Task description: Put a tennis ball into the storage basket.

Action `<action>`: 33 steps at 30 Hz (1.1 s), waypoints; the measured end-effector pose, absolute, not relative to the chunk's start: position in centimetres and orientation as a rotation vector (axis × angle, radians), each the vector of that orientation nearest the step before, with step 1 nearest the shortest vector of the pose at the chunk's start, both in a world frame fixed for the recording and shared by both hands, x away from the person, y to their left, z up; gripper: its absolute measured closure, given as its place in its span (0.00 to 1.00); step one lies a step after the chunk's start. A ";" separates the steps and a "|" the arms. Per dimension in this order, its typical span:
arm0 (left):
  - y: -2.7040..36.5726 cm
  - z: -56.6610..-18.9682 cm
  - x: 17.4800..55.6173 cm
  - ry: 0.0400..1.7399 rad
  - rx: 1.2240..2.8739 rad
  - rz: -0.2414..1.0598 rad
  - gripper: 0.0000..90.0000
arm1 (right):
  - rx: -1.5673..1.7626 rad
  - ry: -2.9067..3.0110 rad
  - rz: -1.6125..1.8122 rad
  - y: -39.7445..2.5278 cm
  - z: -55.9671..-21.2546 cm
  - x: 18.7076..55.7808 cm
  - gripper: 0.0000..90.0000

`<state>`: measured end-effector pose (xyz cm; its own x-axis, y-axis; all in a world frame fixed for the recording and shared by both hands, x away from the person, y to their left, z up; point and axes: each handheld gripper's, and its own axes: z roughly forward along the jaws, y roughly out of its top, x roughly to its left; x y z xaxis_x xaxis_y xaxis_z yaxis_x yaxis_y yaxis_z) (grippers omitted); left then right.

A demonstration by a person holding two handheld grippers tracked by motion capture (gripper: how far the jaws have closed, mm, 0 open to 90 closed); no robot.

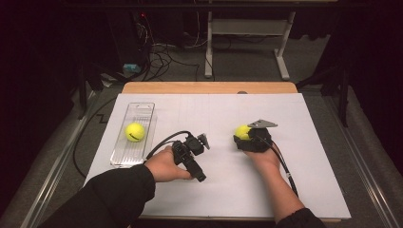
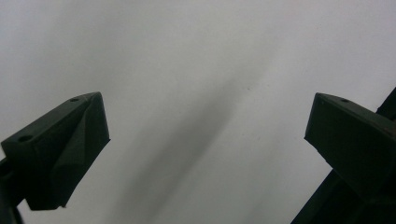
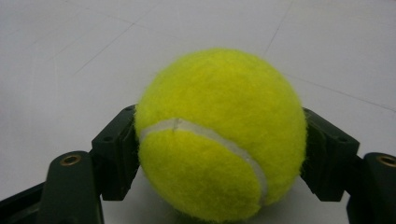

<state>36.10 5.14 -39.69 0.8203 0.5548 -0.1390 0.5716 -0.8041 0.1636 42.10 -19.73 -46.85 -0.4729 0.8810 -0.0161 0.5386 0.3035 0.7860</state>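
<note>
Here the right gripper has its jaws pressed against both flanks of a tennis ball, which sits squarely between them and low over the white sheet; whether the ball rests on the sheet or is lifted just off it cannot be told. The left gripper lies well to the left of that one, jaws spread wide with nothing between them, hovering over bare sheet. Farther left again, beyond the left gripper, a clear tray holds a second ball. The work in hand looks like carrying the gripped ball over to that tray. To do it well, the squeeze should stay firm across the ball's widest part, since felt can slip; lift straight up first, travel level past the idle left gripper, and lower into the free stretch of tray beside the second ball before easing the jaws apart.
</note>
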 end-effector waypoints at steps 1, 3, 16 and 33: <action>5.1 -39.7 36.1 0.878 2.806 -0.125 0.01 | 1.253 2.129 1.016 -19.7 -46.8 42.0 0.29; 5.1 -39.7 36.1 0.878 2.806 -0.126 0.01 | 1.246 2.126 1.009 -19.7 -46.8 42.0 0.29; 5.3 -39.4 36.1 0.889 2.795 -0.122 0.01 | 1.181 2.074 1.160 -21.4 -45.1 37.4 0.30; 4.8 -38.0 35.8 0.883 2.804 -0.093 0.01 | 1.136 2.046 1.227 -24.2 -45.7 31.1 0.30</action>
